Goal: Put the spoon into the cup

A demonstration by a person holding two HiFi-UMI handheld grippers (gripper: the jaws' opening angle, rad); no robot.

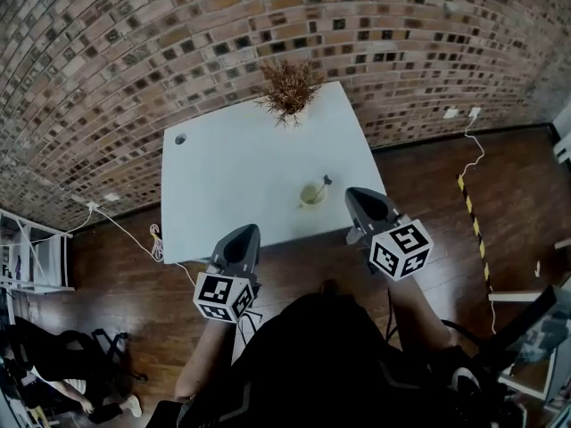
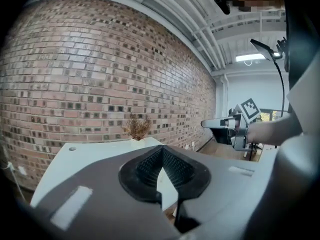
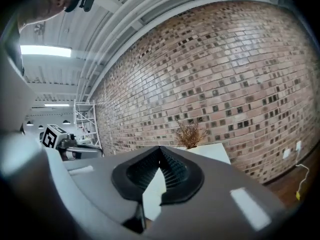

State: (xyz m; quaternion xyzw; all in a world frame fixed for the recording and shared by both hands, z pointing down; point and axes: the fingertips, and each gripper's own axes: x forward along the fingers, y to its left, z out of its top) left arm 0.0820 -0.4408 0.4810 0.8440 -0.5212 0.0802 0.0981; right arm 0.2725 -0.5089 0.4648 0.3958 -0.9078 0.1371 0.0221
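Note:
A pale cup (image 1: 311, 194) stands near the front right edge of the white table (image 1: 232, 176), and a spoon (image 1: 325, 182) rests in it with its dark handle poking up to the right. Both grippers are held up in front of the table's near edge, apart from the cup. My left gripper (image 1: 245, 231) is shut with nothing between its ribbed pads (image 2: 150, 166). My right gripper (image 1: 359, 194) is also shut and empty, just right of the cup in the head view. The cup is hidden in both gripper views.
A dried brown plant (image 1: 289, 87) in a white pot stands at the table's far edge against the brick wall. A small round hole (image 1: 179, 138) marks the table's far left corner. Cables and yellow-black tape (image 1: 471, 205) lie on the wooden floor; a white rack (image 1: 36, 257) stands at left.

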